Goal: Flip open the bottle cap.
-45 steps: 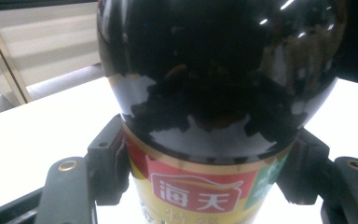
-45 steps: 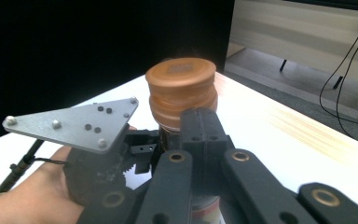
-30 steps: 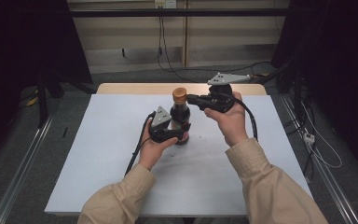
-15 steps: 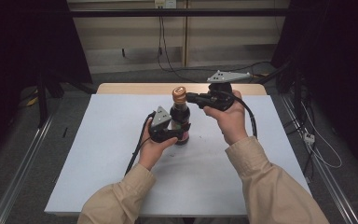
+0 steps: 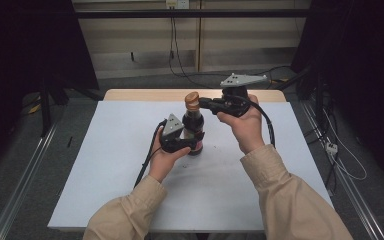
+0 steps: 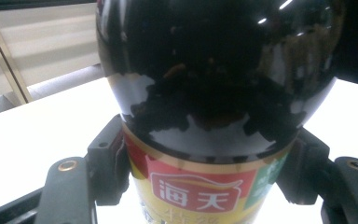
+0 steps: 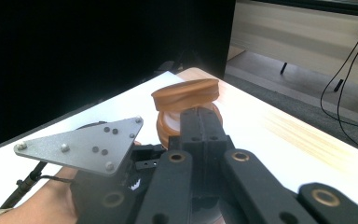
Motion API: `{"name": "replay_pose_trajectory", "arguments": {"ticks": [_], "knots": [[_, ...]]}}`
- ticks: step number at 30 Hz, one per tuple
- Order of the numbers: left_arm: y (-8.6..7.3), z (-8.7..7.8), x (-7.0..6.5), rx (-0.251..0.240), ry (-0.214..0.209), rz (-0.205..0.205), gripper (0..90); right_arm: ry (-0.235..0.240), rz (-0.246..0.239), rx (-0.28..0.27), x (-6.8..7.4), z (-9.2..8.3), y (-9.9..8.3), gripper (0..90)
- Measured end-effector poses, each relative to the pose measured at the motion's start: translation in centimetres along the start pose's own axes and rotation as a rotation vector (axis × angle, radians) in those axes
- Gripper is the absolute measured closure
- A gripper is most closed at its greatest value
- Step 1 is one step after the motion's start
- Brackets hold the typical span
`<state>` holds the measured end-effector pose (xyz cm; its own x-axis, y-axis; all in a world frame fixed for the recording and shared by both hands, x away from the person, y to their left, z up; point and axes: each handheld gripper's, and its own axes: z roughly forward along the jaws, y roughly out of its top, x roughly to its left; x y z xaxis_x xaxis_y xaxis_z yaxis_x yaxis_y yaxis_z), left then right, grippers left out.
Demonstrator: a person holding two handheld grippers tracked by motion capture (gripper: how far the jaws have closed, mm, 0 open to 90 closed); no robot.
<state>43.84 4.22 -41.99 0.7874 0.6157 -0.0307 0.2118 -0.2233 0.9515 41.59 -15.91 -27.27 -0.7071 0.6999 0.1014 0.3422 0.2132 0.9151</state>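
A white table [image 5: 130, 190] spreads under the grippers, its wooden edge [image 5: 145, 94] beyond them. Farther off, cables [image 5: 172, 55] hang down a pale wall [image 5: 130, 40]; a rail [image 5: 25, 185] lies at left.

The bottle [image 5: 193, 127] stands on the table [image 5: 105, 165], between both grippers.

A dark bottle [image 6: 214, 79] with a red and yellow label [image 6: 193, 191] stands on the white table [image 6: 37, 135], clamped at label height between the left gripper [image 6: 205, 172] and its two black jaws.
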Motion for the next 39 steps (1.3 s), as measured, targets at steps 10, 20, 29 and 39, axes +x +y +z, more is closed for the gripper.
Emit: {"name": "replay_pose_trajectory", "arguments": {"ticks": [10, 20, 29, 39], "knots": [[0.0, 0.0, 0.0, -0.001, -0.001, -0.002, 31.0, 0.001, -0.001, -0.001, -0.1, 0.0, 0.2, 90.0], [0.0, 0.0, 0.0, -0.003, -0.001, -0.003, 31.0, 0.001, 0.001, -0.003, 0.0, 0.0, 0.4, 90.0], [0.0, 0.0, 0.0, -0.005, 0.0, -0.003, 30.9, -0.006, 0.001, -0.004, 0.1, 0.0, 0.5, 90.0], [-0.1, 0.0, -0.1, -0.006, 0.001, -0.005, 30.9, -0.006, -0.009, -0.009, 0.5, 0.2, 1.1, 90.0]]}}
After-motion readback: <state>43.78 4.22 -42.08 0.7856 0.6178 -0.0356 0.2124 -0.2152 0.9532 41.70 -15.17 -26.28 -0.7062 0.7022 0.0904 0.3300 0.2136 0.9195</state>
